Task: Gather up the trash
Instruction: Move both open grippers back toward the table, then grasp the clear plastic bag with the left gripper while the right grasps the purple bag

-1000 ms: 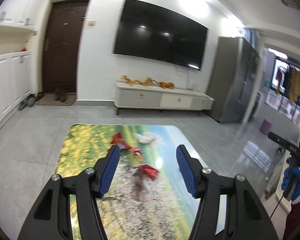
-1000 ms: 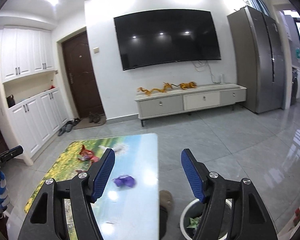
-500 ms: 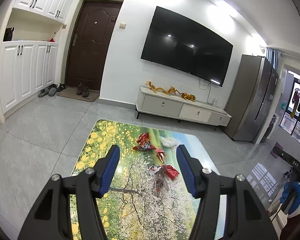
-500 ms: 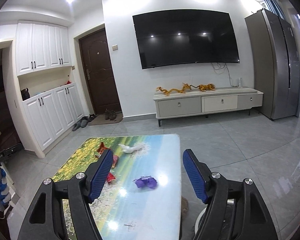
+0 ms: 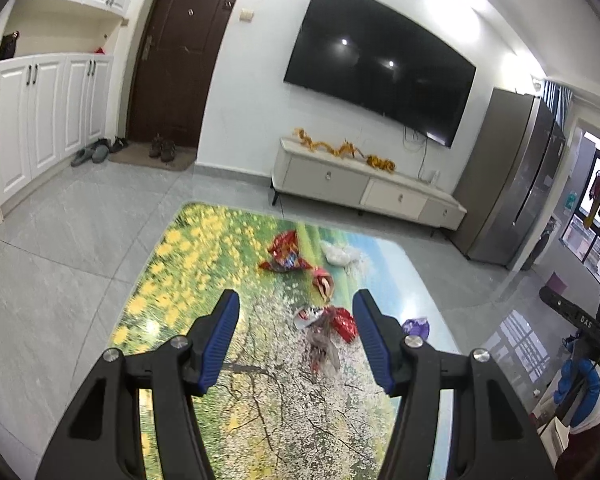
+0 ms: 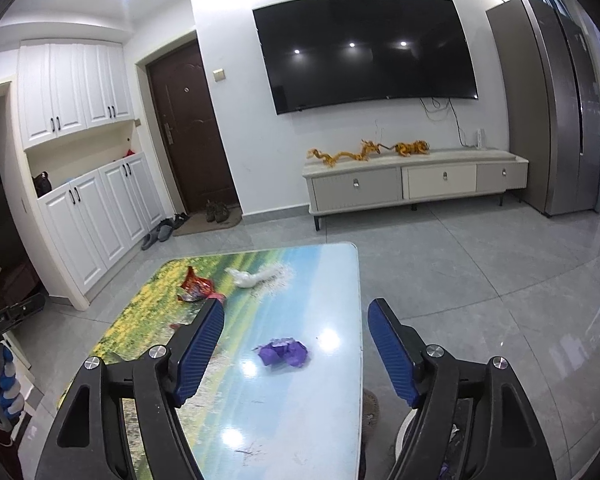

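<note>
A low table (image 5: 180,280) with a landscape print carries the trash. In the left wrist view a red wrapper (image 5: 284,254), a small red wrapper (image 5: 324,284), a red and silver wrapper heap (image 5: 328,330), a white crumpled paper (image 5: 338,254) and a purple wrapper (image 5: 416,326) lie on it. My left gripper (image 5: 295,298) hovers open above the heap, holding nothing. In the right wrist view my right gripper (image 6: 296,308) hangs over the table (image 6: 340,400), jaws opening and empty, with the purple wrapper (image 6: 284,353) below and ahead of them. The red wrapper (image 6: 196,286) and white paper (image 6: 246,278) lie farther back.
A bin (image 6: 454,446) stands on the floor by the table's right edge, mostly hidden by my right finger. A TV cabinet (image 6: 412,184), a fridge (image 6: 560,120) and white cupboards (image 6: 84,220) line the walls. Grey tiled floor surrounds the table. A blue-gloved hand (image 5: 580,380) shows at the right.
Both grippers have sunk toward the table and the trash looks nearer. The right view has swung so the purple wrapper sits between the fingers, which stand slightly wider.
</note>
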{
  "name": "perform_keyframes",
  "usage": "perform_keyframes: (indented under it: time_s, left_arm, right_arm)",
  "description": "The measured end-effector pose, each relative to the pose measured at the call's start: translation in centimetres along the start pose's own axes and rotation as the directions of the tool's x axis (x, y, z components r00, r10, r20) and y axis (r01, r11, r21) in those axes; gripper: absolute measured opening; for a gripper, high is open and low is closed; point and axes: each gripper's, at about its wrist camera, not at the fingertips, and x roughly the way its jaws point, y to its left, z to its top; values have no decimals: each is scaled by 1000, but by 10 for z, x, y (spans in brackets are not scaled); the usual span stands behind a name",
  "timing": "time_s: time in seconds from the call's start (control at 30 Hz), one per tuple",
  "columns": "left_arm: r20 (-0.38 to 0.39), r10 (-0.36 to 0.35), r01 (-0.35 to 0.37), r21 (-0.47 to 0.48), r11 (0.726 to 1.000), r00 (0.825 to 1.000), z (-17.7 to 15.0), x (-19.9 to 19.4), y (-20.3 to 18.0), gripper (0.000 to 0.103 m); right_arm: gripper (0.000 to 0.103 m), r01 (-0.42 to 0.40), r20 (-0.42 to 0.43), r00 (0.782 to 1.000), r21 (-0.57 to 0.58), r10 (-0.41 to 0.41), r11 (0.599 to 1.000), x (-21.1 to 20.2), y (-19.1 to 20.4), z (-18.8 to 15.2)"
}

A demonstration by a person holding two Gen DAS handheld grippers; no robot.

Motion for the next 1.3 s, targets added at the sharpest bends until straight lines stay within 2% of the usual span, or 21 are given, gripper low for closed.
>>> perform_keyframes:
  time_s: [0.1,0.37,0.57,0.83,0.93,1.03,1.2,1.3]
  left_arm:
    - [-32,8,-7,26,1000,999,-2,26,-5,69]
    - [-160,18,3,131,991,987,-16,105,-27,69]
    - [-266,1,30,113,993,964,-34,162,-23,69]
    - [-340,6,39,125,991,941,-52,205,-19,69]
    - [-346,3,45,130,991,938,-55,213,-18,68]
    - [-354,-8,62,141,988,935,-58,219,-20,63]
    - [-365,-11,78,170,982,931,-65,224,-29,47]
    - [-367,-12,82,176,981,930,-66,224,-32,41]
  right_arm:
    - [74,-8,-32,999,18,8,1000,23,-6,-1]
    - [74,-52,-145,988,68,61,996,99,-13,-15]
    - [74,-67,-247,965,73,83,995,155,-12,-29]
    - [74,-78,-358,929,43,88,996,204,-2,-53]
    - [75,-88,-384,918,48,100,995,216,0,-57]
    - [74,-88,-398,913,34,94,996,225,3,-58]
    - [74,-85,-408,909,12,82,996,229,8,-62]
    - [74,-84,-405,911,8,81,996,229,7,-63]
